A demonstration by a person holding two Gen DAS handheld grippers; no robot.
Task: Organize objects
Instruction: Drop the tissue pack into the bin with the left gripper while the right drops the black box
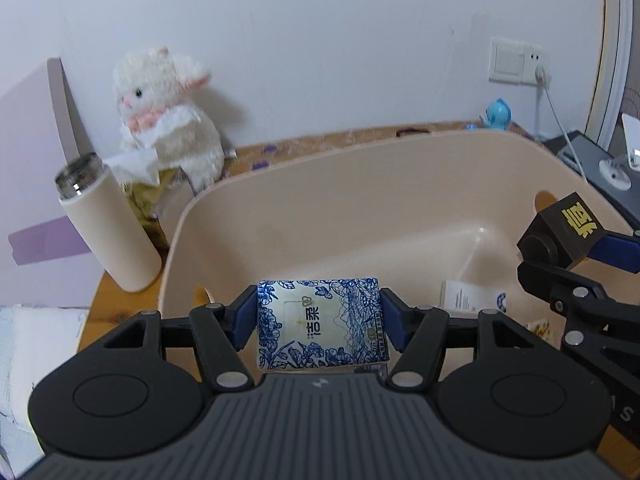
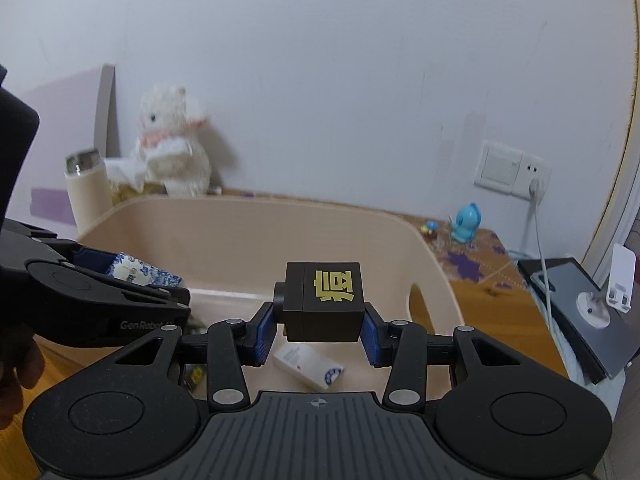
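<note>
The left tongs [image 1: 319,322] are clamped on a flat blue-and-white floral-printed tissue packet [image 1: 322,324], one blue pad pressed to each short side. The packet sits between the pads, above the near wall of a wide beige plastic tub [image 1: 384,184] that spreads out ahead of the tongs.

The right tongs [image 2: 319,334] are clamped on a black cube-shaped box with a gold character on its face [image 2: 323,301]; the box is held over the tub's interior. Below the right tongs, on the tub floor, lies a small white rectangular box with a blue round mark [image 2: 308,365]. In the left view, the right tongs and their black cube come in from the right, above the tub's right rim.

Ahead and to the left of the left tongs, outside the tub, a cream cylindrical flask with a bare steel neck [image 1: 106,220] stands on the wooden counter [image 1: 92,312]. Farther ahead on that side a white plush lamb [image 1: 168,116] leans against the wall. Far ahead to the right stands a small blue toy figure [image 1: 497,114].
</note>
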